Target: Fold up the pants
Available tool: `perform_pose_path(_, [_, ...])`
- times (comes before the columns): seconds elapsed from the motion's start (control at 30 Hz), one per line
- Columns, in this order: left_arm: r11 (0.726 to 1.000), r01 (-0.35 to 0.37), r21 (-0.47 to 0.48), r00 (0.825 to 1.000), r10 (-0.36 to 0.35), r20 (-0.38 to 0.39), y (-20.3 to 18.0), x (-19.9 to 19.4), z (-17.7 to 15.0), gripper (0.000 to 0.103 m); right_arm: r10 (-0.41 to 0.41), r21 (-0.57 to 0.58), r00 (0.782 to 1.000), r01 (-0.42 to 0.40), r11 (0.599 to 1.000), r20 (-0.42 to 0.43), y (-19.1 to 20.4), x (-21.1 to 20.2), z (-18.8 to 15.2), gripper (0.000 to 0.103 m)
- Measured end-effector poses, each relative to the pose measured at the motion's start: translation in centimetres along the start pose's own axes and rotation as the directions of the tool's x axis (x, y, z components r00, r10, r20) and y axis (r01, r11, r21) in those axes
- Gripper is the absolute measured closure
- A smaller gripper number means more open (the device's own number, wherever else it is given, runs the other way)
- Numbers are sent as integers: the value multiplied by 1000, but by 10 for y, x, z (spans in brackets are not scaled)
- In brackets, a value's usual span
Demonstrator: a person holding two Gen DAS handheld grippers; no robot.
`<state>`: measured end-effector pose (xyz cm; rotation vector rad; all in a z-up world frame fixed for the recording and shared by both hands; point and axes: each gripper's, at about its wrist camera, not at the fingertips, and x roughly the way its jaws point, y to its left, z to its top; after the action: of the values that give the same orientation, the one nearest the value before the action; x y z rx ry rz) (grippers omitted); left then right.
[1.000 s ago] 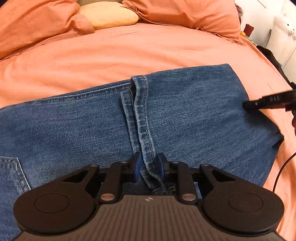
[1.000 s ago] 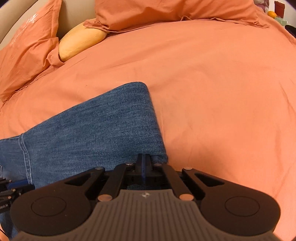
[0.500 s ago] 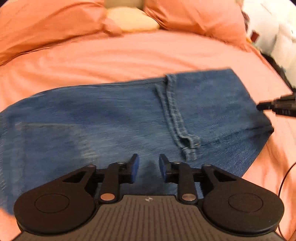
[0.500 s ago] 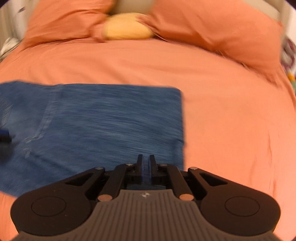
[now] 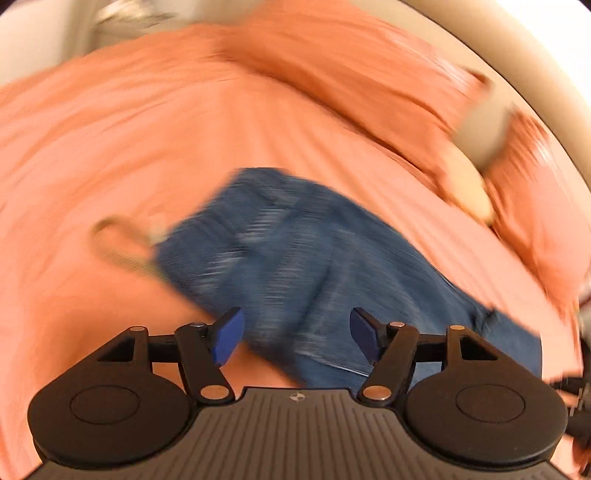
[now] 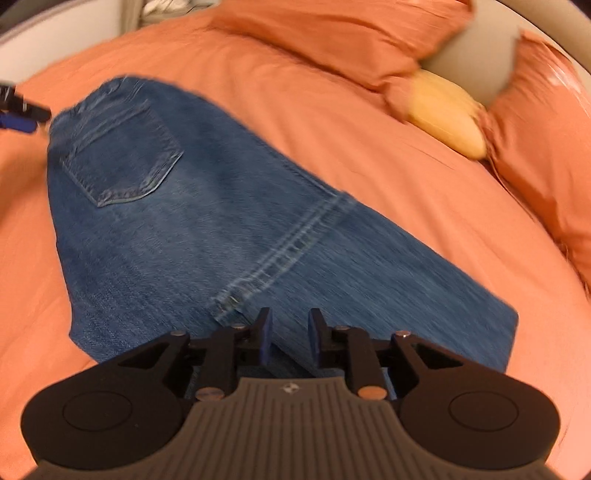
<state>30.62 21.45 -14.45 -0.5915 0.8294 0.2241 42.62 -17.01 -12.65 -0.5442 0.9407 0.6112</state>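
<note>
Orange bedsheet [image 6: 332, 122] with orange pillows [image 6: 325, 33] and a yellow cushion [image 6: 447, 114]

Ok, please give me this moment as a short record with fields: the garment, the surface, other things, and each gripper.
garment: jeans, folded, lying flat, back pocket facing up
surface: bed with orange sheet
other things: orange pillows and a yellow cushion at the far end
left gripper: jaws opening, wide apart, above the jeans, nothing gripped; view blurred
right gripper: jaws opening, a narrow gap, above the jeans, nothing gripped
</note>
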Motion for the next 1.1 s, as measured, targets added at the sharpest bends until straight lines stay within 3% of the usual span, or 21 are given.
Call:
perform_pose_path(0.1, [987,3,-160,999,2,33,37,4,-2,24,-19,-39,999,17,999,-30,6,12,11,87])
perform_pose_path(0.2, [954,41,-296,997,-21,70,67,11,-4,17,-36,-46,998,34,998,-57,6,24,20,87])
perform_pose_path(0.33, [910,95,-404,995,-74,67,82,34,-4,17,-37,-74,995,30,997,-94,6,39,30,85])
perform_pose_path(0.57, [918,77,-390,997,-64,48,83,64,-1,16,-32,-187,983,-2,982,-179,20,72,35,82])
perform_pose_path(0.83, [941,66,-331,997,-51,52,75,73,4,15,-2,-276,968,-70,958,-250,24,88,41,88])
perform_pose_path(0.9, [943,67,-327,997,-54,50,75,75,6,15,5,-291,966,-84,953,-259,27,91,41,96])
perform_pose_path(0.93, [943,65,-327,998,-52,46,75,75,6,17,11,-294,964,-91,951,-264,29,91,41,101])
perform_pose_path(1.1, [951,30,-308,999,-22,32,70,71,11,45,-44,-386,967,-58,920,-250,49,90,36,103])
